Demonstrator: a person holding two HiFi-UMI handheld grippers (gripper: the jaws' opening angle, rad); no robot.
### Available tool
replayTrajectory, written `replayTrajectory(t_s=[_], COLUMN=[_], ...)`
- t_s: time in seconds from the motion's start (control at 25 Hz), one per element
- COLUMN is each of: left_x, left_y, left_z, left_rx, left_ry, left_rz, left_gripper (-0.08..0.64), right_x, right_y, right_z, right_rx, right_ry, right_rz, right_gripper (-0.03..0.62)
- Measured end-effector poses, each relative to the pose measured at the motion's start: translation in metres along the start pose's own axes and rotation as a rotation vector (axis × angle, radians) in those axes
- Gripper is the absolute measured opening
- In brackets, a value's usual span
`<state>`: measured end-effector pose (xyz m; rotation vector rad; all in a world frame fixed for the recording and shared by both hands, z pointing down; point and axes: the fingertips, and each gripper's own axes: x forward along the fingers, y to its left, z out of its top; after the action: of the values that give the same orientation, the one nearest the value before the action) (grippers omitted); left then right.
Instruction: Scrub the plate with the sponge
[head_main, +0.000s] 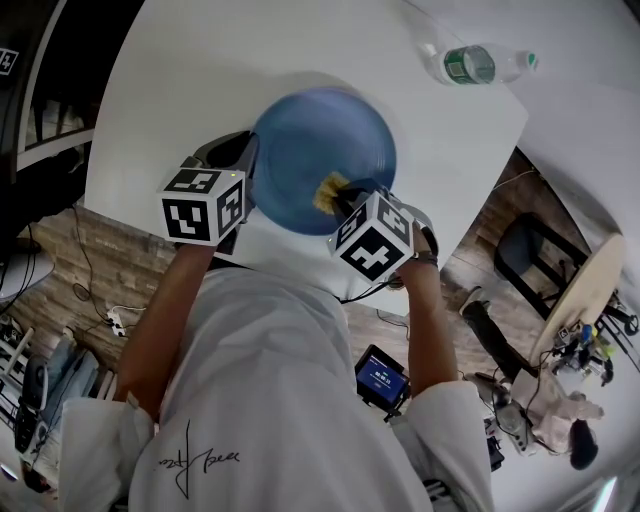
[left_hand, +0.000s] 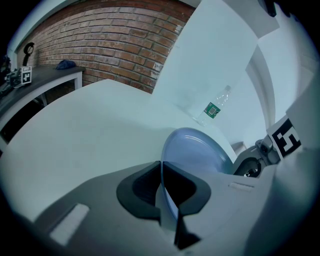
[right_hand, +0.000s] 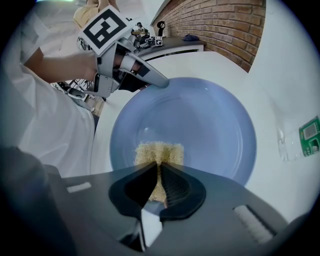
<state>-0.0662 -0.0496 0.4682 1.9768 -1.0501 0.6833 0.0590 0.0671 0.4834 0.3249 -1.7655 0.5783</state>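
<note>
Right gripper view suggests we are scrubbing: our right gripper (right_hand: 159, 170) is pinching the yellow sponge (right_hand: 159, 151) on the blue plate (right_hand: 200, 120), our left gripper (left_hand: 162, 172) is clamping the plate's rim, and the next stroke is probably calling for a sweep toward the plate's centre.

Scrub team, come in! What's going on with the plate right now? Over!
Left claw shut on blue plate rim, plate held tilted. Right claw shut on sponge, sponge against plate's face. Water bottle lies well clear, nothing in the way. Over.

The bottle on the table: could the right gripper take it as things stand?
Probably not yet: the right gripper is shut on the sponge, pressed to the plate. The bottle lies beyond the plate, with nothing around it.
</note>
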Motion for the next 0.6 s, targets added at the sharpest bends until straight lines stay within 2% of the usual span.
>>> replayTrajectory(t_s=[0.6], left_x=[0.001], left_y=[0.000], left_z=[0.000], left_rx=[-0.002], left_ry=[0.001], left_rz=[0.006], left_gripper=[0.026], right_x=[-0.006], right_y=[-0.024], right_z=[-0.006], right_rx=[0.004], right_ry=[0.021], right_rz=[-0.074], right_gripper=[0.032])
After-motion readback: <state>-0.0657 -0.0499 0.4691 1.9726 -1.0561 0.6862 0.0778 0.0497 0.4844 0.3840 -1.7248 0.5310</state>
